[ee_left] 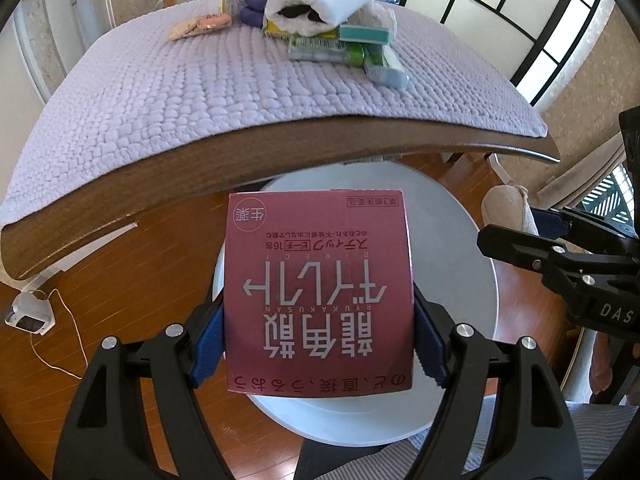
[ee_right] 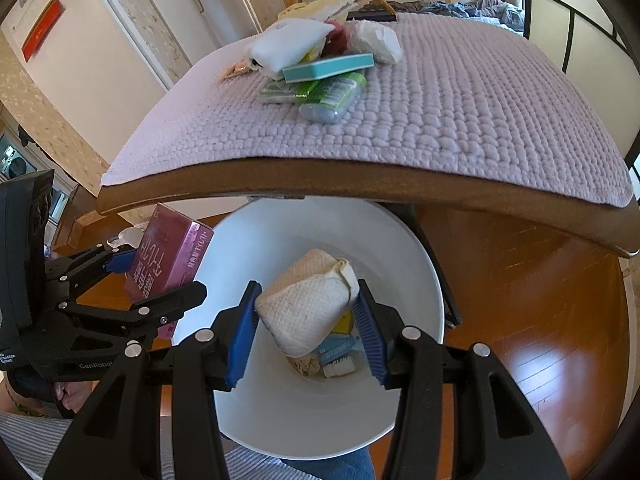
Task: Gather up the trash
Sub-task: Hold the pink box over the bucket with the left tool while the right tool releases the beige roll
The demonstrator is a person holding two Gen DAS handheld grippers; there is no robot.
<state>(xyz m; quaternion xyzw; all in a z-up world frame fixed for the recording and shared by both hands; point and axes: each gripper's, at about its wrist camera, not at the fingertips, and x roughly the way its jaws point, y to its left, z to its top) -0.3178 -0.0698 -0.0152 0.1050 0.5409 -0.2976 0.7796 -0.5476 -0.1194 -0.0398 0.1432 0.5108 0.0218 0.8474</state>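
Note:
My left gripper [ee_left: 318,344] is shut on a pink medicine box [ee_left: 318,296] and holds it over the white round bin [ee_left: 464,248] below the table edge. The same box [ee_right: 170,256] shows at the left of the right wrist view, in the left gripper [ee_right: 156,276]. My right gripper [ee_right: 308,320] is shut on a crumpled white paper towel wad [ee_right: 308,304] above the bin [ee_right: 400,256]. The bin's bottom holds small packets and a small white bottle [ee_right: 338,368]. More trash lies piled on the table: boxes, green tubes and tissue [ee_left: 340,36] [ee_right: 320,72].
The table [ee_left: 200,176] carries a lilac knitted mat [ee_left: 200,92]; its wooden edge overhangs the bin. The floor is wood. A white device with a cord [ee_left: 30,316] lies on the floor at the left. Doors and windows stand behind.

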